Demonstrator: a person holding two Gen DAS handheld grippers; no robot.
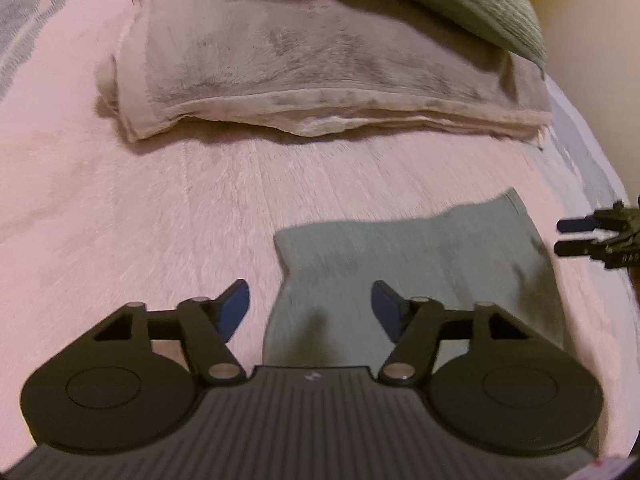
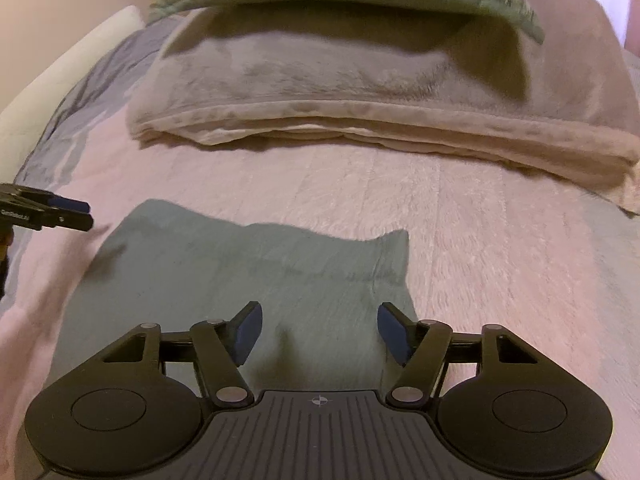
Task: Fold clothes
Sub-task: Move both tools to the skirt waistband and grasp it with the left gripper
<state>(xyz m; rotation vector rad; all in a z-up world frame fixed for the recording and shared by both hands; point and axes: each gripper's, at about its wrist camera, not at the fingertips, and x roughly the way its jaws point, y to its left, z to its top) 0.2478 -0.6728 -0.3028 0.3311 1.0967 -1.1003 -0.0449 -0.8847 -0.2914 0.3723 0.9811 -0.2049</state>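
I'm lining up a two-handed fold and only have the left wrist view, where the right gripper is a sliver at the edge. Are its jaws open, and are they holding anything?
Observer: The right gripper has its jaws wide apart, with nothing between them.
Operator: Where is it relative to the garment?
Observer: It is over the right part of the grey-green garment, and its right finger is at the cloth's right edge.
Operator: Anything to note along that edge?
Observer: A crease seems to run just inside it, leading back to a far corner that pokes up in a point.
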